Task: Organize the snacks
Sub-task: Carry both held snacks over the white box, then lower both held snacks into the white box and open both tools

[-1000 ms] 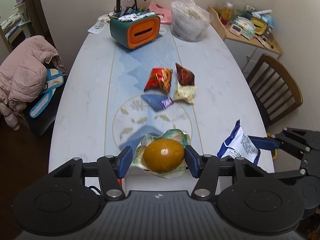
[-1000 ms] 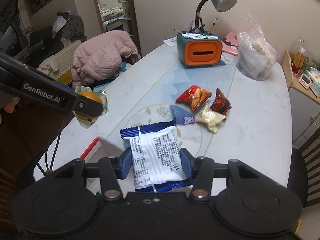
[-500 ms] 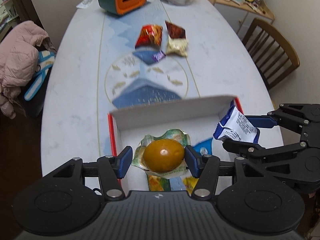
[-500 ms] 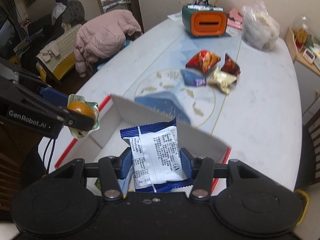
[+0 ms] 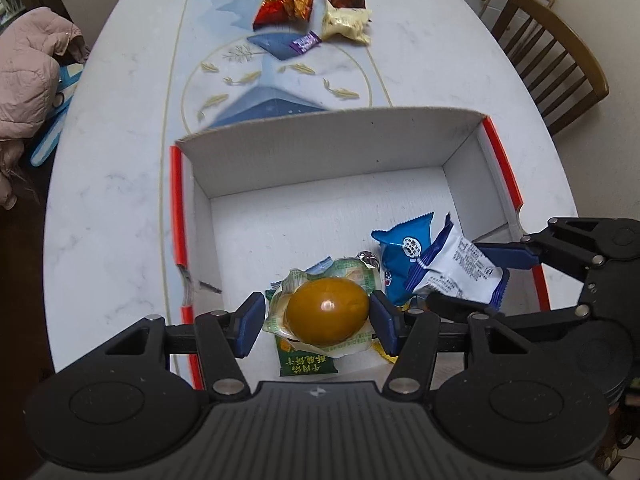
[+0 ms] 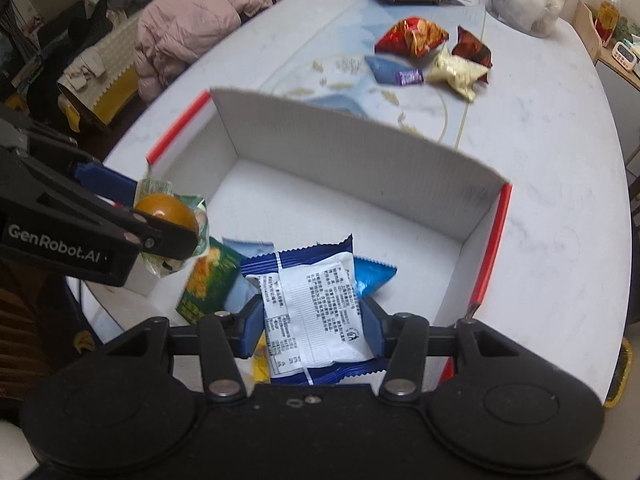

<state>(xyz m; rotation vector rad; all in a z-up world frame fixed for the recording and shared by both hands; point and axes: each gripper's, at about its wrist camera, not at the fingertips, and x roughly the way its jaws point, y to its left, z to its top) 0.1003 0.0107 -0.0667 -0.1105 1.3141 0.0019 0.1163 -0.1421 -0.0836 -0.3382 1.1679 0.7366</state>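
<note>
White marbled oval surface; open white cardboard box with red edges at its near edge, few packets inside. Right gripper clamps blue-and-white snack packet over the box. Left gripper clamps amber egg-shaped snack in clear green wrapper, also over the box. Four loose snacks mid-surface.

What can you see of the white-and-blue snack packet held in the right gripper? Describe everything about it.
The white-and-blue snack packet is a flat, sealed pillow pack of glossy plastic film: a white back panel with small printed text, a centre seam, and dark blue crimped ends. The right gripper is shut on it, one blue pad on each side edge, holding it slightly tilted above the open white cardboard box. It hangs over other packets already lying in the box; whether it touches them is unclear.
</note>
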